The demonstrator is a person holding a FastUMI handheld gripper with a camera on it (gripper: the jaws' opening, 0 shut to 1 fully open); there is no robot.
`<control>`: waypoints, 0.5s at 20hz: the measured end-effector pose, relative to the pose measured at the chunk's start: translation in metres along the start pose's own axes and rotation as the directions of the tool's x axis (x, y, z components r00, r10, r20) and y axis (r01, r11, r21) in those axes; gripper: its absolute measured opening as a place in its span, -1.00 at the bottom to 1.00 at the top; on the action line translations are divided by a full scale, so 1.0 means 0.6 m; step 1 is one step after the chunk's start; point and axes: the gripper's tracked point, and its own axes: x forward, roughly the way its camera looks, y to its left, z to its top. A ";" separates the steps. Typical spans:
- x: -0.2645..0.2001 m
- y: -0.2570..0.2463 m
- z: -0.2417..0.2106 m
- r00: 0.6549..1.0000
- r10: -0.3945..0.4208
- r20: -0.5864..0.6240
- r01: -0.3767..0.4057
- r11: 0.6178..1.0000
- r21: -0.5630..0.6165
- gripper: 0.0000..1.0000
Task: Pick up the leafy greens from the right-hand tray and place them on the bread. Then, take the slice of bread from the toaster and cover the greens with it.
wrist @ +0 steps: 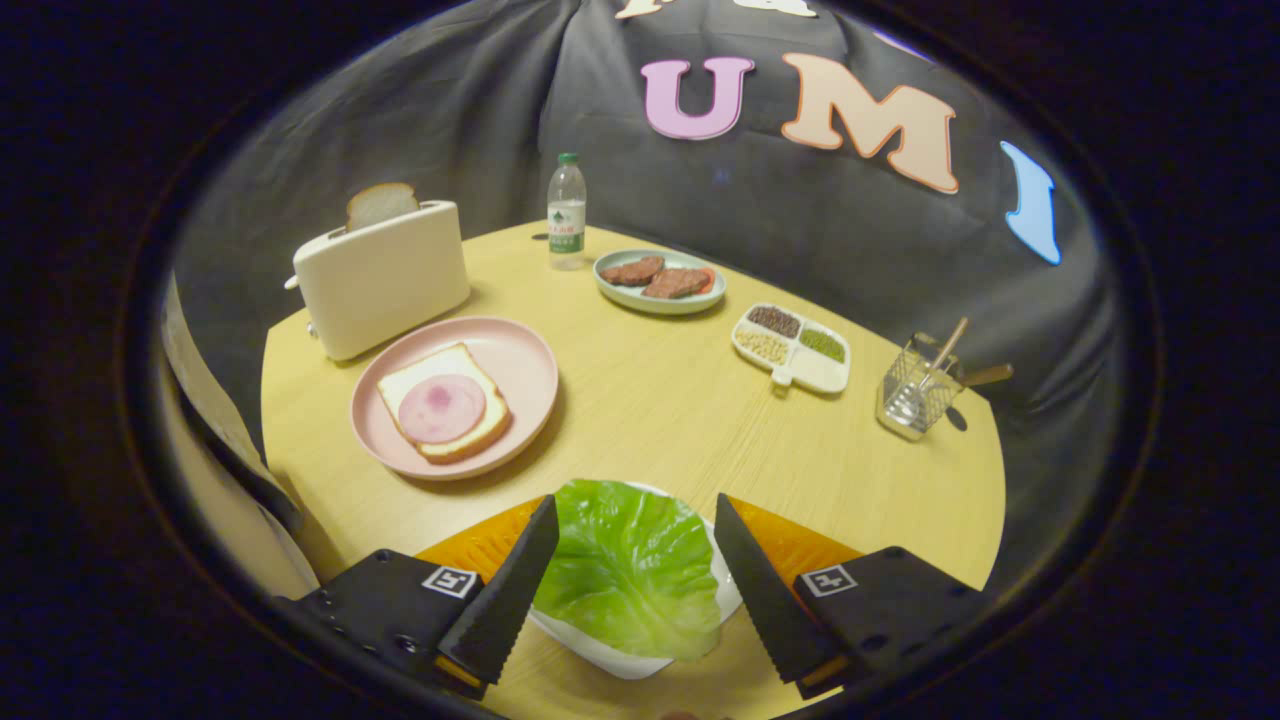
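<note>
green leaf: a big leafy green lies in a white dish, right between the two fingers of the hand-held gripper
hand-held gripper: the hand-held gripper is wide open, one finger on each side of the leaf, holding nothing; i cannot tell if the fingers touch the leaf or hang just above it
white dish: it sits on an orange mat at the near edge of the table
table: a round table of light yellow wood carries all the things
pink plate: a pink plate stands beyond the fingers, a bit to the left, well apart from the leaf
bread on plate: a slice of bread lies flat on the pink plate, with a round pink slice of ham on top of it
toaster: a cream toaster stands just behind the pink plate, near the far left edge of the table
bread in toaster: a second slice of bread sticks up out of the top of the toaster
bottle: a clear water bottle with a green cap stands upright at the far edge
meat plate: a pale green plate holds two brown pieces of meat, near the bottle
little tray: a white tray with four small boxes holds seeds and grains, to the right of the meat plate
wire basket: a wire basket with wooden-handled tools stands at the far right edge
</note>
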 end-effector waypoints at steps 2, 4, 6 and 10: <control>0.011 0.001 -0.025 0.999 0.011 -0.051 -0.012 1.000 -0.007 1.00; 0.024 0.004 -0.046 0.996 0.020 -0.091 -0.021 1.000 -0.014 1.00; 0.032 0.007 -0.058 0.992 0.031 -0.124 -0.033 0.999 -0.017 1.00; 0.044 0.008 -0.075 0.984 0.050 -0.171 -0.049 0.999 0.009 0.97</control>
